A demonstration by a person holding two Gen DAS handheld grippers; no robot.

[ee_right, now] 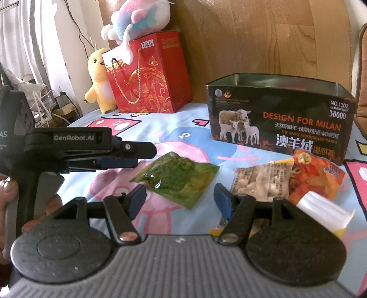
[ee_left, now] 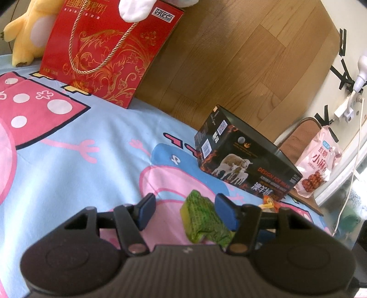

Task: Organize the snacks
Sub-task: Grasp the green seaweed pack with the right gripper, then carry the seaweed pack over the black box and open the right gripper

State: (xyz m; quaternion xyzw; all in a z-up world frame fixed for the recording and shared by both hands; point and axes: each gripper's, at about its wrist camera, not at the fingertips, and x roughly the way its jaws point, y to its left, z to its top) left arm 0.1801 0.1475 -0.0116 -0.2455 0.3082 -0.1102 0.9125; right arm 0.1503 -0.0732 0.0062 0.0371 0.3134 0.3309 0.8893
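A green snack packet (ee_right: 177, 181) lies flat on the cartoon bedsheet; it also shows in the left wrist view (ee_left: 201, 217). My left gripper (ee_left: 185, 212) is open, its fingers on either side of the packet's near end; in the right wrist view it (ee_right: 128, 158) comes in from the left, just beside the packet. My right gripper (ee_right: 180, 201) is open and empty, low over the sheet near the packet. A beige snack packet (ee_right: 261, 181) and an orange one (ee_right: 314, 176) lie in front of the open black tin box (ee_right: 279, 123), which also shows in the left wrist view (ee_left: 247, 160).
A red gift bag (ee_right: 151, 75) stands at the back against the wooden headboard (ee_right: 263, 34), with a yellow plush (ee_right: 101, 80) beside it and a pastel plush (ee_right: 140, 18) on top. A pink snack bag (ee_left: 318, 165) sits on a chair off the bed. A white wrapper (ee_right: 325, 211) lies at right.
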